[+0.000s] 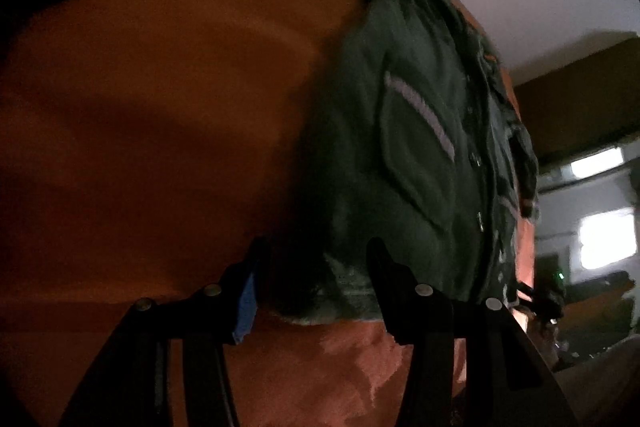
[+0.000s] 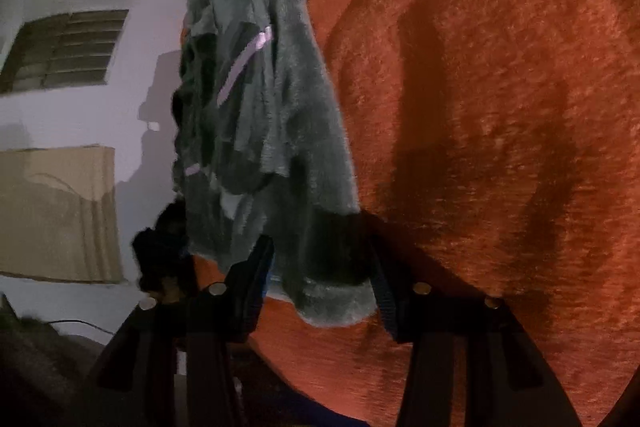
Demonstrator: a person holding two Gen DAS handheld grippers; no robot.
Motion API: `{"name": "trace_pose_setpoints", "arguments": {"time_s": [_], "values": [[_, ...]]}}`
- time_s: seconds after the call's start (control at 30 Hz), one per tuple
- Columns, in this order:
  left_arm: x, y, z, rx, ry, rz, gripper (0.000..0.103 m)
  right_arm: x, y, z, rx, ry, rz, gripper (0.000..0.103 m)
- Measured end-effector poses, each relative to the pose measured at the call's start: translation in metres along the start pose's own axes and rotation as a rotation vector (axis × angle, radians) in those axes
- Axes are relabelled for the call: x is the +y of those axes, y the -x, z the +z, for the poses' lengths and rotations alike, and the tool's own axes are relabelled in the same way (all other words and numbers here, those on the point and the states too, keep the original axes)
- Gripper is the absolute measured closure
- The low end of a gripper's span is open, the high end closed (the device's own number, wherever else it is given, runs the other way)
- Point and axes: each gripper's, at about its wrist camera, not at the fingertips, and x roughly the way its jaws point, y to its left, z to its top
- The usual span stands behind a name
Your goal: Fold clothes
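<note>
Left wrist: left gripper (image 1: 316,267) spread, green garment (image 1: 404,163) hem between fingers, orange blanket (image 1: 160,147); right gripper (image 2: 320,263) likewise spread.

Both wrist views look closely along their fingers, sharing the green garment (image 1: 420,155) on the orange cloth (image 2: 500,87).

No readable text or labels anywhere.

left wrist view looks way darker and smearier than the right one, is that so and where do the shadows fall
Yes: the left wrist view is dim and motion-blurred, the green garment smeared over a dull orange blanket; the right wrist view is brighter and sharper, showing blanket pile, with dark shadows across it beyond the right tongs. Both views bend at the fisheye rim.
</note>
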Motion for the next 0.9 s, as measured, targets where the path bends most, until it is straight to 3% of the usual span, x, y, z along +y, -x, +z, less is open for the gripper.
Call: {"name": "trace_pose_setpoints", "arguments": {"time_s": [0.03,0.07,0.1,0.17,0.23,0.37,0.43,0.6,0.73,0.8,0.9], "values": [[-0.002,-0.006,-0.004,0.016,0.001,0.005,0.052,0.001,-0.003,0.001,0.009,0.004,-0.023,0.066],[0.001,-0.007,-0.005,0.006,0.015,0.014,0.056,0.002,-0.007,0.001,0.019,0.007,-0.055,0.083],[0.004,-0.008,-0.007,-0.004,0.028,0.022,0.071,0.003,-0.01,0.002,0.028,0.01,-0.088,0.09],[0.009,-0.002,-0.01,-0.024,0.062,-0.025,0.093,0.001,-0.01,0.001,0.02,-0.033,-0.084,0.093],[0.007,0.008,-0.014,-0.049,0.094,-0.039,0.094,0.003,-0.005,-0.003,0.01,-0.037,-0.094,0.094],[-0.012,0.027,-0.023,-0.046,0.024,-0.024,0.094,0.012,0.011,-0.011,-0.004,-0.019,-0.136,0.094],[-0.018,0.039,-0.027,-0.041,0.047,-0.061,0.094,0.017,0.019,-0.014,-0.001,-0.025,-0.14,0.094],[-0.026,0.058,-0.043,-0.021,0.059,-0.063,0.095,0.03,0.031,-0.025,0.03,-0.008,-0.177,0.095],[-0.019,0.063,-0.054,-0.022,0.114,-0.07,0.095,0.026,0.035,-0.023,0.018,-0.033,-0.187,0.094],[-0.006,0.072,-0.052,-0.061,0.168,-0.088,0.095,0.023,0.037,-0.021,0.01,-0.047,-0.191,0.094],[0.001,0.074,-0.042,-0.068,0.145,-0.089,0.094,0.02,0.036,-0.018,0.004,-0.059,-0.201,0.094]]}}
